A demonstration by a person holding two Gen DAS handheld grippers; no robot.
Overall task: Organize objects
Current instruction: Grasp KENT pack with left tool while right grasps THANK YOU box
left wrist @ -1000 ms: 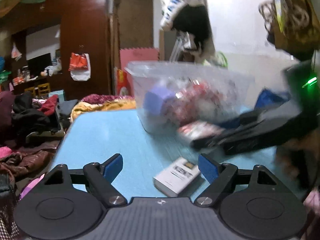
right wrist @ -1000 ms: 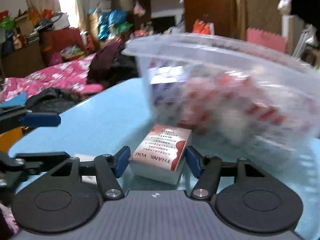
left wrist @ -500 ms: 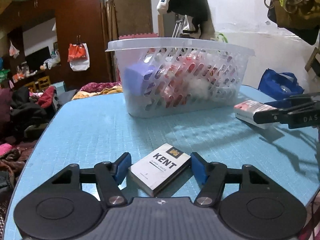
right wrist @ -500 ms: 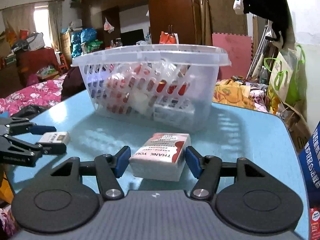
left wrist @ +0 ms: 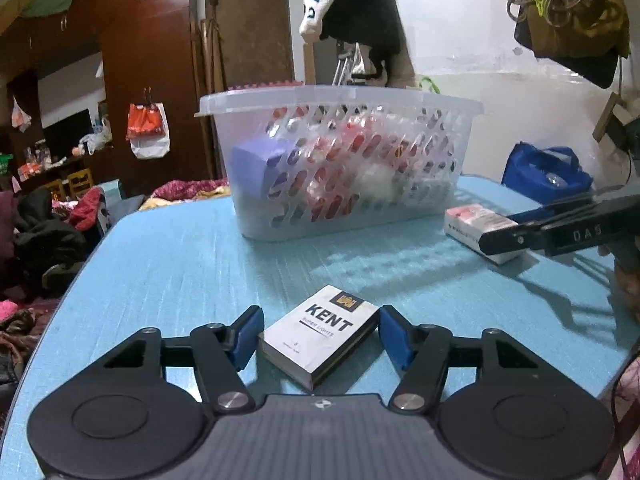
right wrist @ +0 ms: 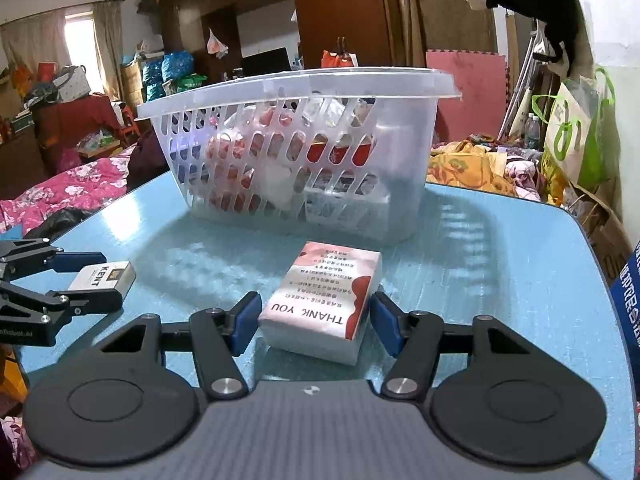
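Since a second ago the left gripper has moved up to the KENT pack near the tabletop's front edge, its jaws closing around the pack, while the basket has receded from both cameras.

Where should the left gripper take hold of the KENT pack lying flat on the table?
Grip the KENT pack across its two long side edges, coming in low from its near short end. It lies flat on the blue table, skewed between the left gripper's blue fingers, whose jaws are closing. Rolling the wrist to square the fingers with the long edges would likely stop it twisting.
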